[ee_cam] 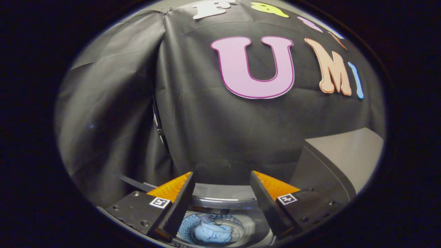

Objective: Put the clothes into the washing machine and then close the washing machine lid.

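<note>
My gripper [222, 181] is open, its two fingers spread wide with nothing between them, held above the washing machine. Below and between the fingers I look down into the machine's round drum [237, 227]. A light blue garment [212, 232] lies bunched at the bottom of the drum. The grey lid [339, 158] of the washing machine stands raised to the right of the fingers, leaning back toward the booth wall. The far rim of the machine's opening [220, 194] runs just ahead of the fingertips.
The black cloth wall [220, 131] hangs close behind the machine, with a fold and a seam to the left. A dark strap or bar [132, 182] slants down near the left finger.
</note>
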A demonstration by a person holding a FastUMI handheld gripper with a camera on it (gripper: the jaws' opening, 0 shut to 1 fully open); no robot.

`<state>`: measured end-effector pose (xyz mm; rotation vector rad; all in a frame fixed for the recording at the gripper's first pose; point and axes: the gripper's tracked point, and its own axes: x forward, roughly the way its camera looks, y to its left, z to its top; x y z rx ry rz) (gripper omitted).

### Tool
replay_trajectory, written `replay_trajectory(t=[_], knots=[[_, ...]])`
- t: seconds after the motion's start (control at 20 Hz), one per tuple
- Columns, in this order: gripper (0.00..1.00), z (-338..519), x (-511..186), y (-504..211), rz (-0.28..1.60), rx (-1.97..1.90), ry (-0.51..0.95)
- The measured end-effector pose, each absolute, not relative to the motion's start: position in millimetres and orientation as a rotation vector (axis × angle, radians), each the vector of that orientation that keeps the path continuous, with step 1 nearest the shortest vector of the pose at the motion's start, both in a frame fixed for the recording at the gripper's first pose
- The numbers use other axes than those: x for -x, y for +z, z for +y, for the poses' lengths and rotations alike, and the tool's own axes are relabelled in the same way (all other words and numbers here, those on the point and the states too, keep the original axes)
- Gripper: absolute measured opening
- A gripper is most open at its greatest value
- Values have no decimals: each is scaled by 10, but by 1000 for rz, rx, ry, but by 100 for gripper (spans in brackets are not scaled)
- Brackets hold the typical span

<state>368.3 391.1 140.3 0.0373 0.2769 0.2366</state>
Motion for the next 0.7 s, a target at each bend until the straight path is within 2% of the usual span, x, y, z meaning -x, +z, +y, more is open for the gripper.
replay_trajectory(t=[0.3, 0.7], knots=[[97, 3823, -3387, 1232, 330, -154, 249], [97, 3659, -3245, 1553, 247, -117, 241]])
